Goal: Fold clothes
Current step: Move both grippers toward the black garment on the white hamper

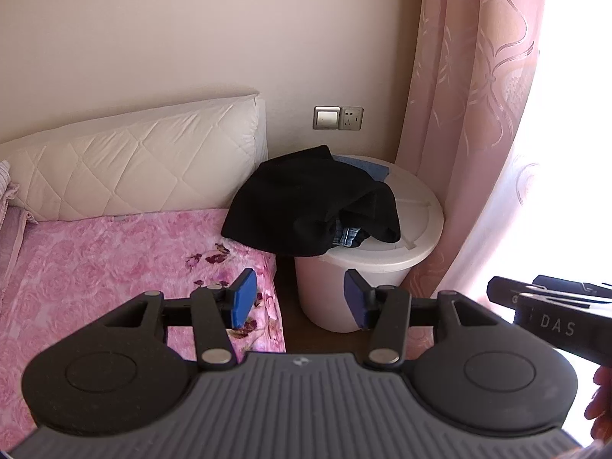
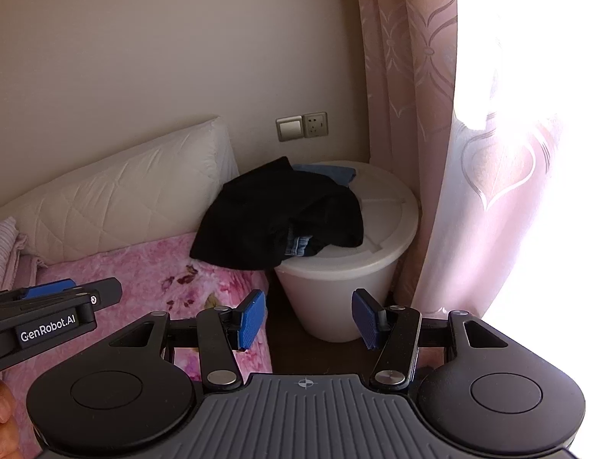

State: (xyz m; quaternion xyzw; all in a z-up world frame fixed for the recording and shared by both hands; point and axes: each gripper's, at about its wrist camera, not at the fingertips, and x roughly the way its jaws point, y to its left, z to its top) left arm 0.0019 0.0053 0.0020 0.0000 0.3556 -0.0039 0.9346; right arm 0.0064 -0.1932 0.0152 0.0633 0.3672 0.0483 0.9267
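With both my left gripper (image 1: 296, 298) and right gripper (image 2: 308, 315) spread wide and empty, the crumpled black garment (image 1: 306, 206) sits at twelve o'clock, draped over jeans (image 1: 346, 236) on the white lidded bin (image 1: 405, 244), so a careless pinch could drag the jeans off too

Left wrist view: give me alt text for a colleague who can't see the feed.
The left hand-held gripper, open and empty, points at a black garment heaped on a lidded white bin beside a pink floral bed. Blue denim peeks from under the garment; the right hand-held gripper shows at the right edge.
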